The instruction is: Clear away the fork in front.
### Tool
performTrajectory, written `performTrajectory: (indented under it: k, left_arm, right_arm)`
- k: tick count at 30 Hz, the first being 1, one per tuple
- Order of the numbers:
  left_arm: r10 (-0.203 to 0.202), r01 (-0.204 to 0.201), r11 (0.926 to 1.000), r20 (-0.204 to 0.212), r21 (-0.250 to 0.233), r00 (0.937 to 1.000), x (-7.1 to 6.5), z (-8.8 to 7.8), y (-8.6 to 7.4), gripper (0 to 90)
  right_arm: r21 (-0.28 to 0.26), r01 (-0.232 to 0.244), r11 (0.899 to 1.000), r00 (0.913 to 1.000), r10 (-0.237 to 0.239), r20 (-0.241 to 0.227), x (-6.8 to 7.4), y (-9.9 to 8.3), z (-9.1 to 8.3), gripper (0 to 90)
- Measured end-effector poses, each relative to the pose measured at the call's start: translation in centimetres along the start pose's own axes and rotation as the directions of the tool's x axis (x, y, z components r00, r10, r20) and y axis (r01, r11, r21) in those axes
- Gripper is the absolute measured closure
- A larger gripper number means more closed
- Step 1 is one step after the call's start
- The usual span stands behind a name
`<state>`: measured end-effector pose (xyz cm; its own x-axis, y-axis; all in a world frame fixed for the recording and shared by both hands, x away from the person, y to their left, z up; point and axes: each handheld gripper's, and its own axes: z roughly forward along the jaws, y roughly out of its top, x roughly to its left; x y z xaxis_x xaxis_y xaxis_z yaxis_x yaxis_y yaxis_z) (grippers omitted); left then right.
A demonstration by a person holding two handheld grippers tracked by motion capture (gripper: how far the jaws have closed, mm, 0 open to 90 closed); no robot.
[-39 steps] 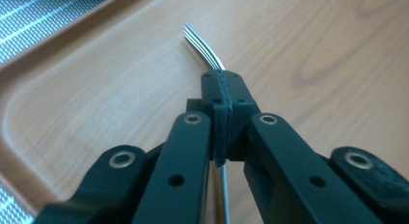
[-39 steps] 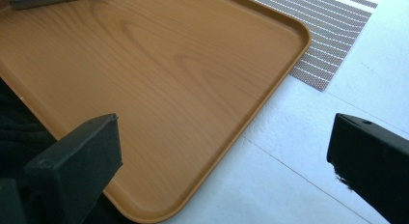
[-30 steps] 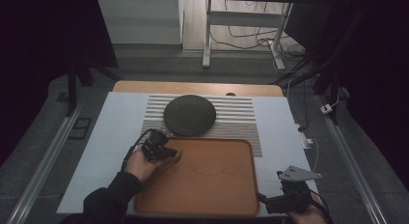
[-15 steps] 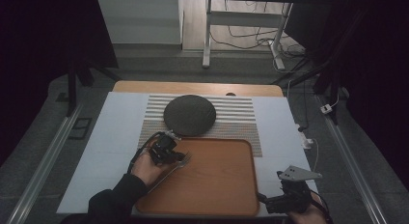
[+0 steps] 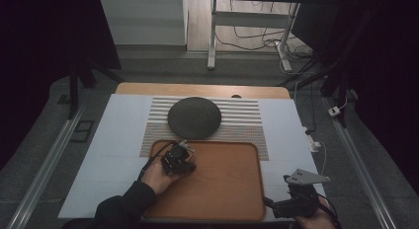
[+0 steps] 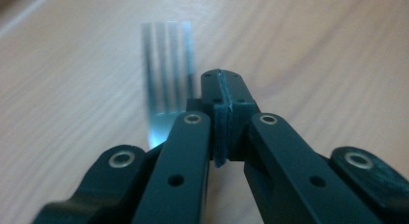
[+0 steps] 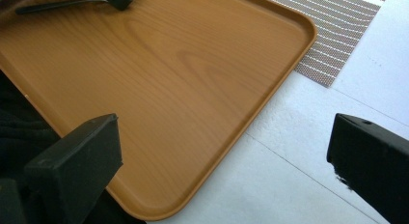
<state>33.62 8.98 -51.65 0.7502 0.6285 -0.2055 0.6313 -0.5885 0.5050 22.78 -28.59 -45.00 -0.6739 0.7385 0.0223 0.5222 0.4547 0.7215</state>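
Since a second ago, the left gripper (image 5: 187, 160) has slid from the tray's near-left edge further in over its far-left part and sunk a little, while the right gripper (image 5: 291, 205) has kept its place off the tray's near-right corner. Seen along its own jaws, the left gripper (image 6: 223, 96) is pressed together on the neck of a fork (image 6: 166, 72), whose tines jut out blurred just above the wooden tray (image 6: 313, 55); whether they touch the wood I cannot tell. The step looks like laying the fork down on the tray, so it would go best by lowering it level until the whole length rests on the wood, then parting the jaws without dragging, well clear of the raised rim. The right gripper (image 7: 222, 171) stands spread wide and empty above the tray's (image 7: 193, 89) near-right corner, where the white table (image 7: 308, 185) begins. That view catches the dark fork handle (image 7: 58, 6) lying low and nearly flat across the tray's far side, which the left gripper view hides behind its own jaws. From the high view come the things neither gripper view takes in: a round dark mat (image 5: 193, 117) resting on a striped placemat (image 5: 242, 120) beyond the tray (image 5: 227, 189), and the person's dark sleeve (image 5: 123, 209) coming in at the near edge
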Motion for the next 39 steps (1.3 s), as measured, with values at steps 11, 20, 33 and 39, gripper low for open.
performTrajectory:
  k: [11,20,33,39]
  left_arm:
    - [-0.120,0.120,0.9928,-0.068,-0.002,0.9905,4.1,-1.9,-1.5,88.4]
    - [-0.194,0.194,0.9809,-0.081,-0.002,0.9777,6.2,-3.0,-2.6,88.4]
    - [-0.208,0.206,0.9782,-0.092,-0.022,0.9738,6.8,-3.6,-3.0,83.1]
    - [-0.181,0.175,0.9811,-0.068,-0.082,0.9811,6.1,-4.7,-3.0,67.5]
  right_arm:
    - [0.001,-0.004,1.000,1.0000,0.004,-0.002,0.0,0.0,0.0,0.0]
    - [0.003,-0.006,1.000,1.0000,0.006,-0.005,0.0,0.0,0.1,0.0]
    - [0.004,-0.006,1.000,1.0000,0.006,-0.005,0.0,0.0,0.0,0.0]
    - [0.003,-0.006,1.000,1.0000,0.006,-0.005,0.0,0.0,0.0,0.0]
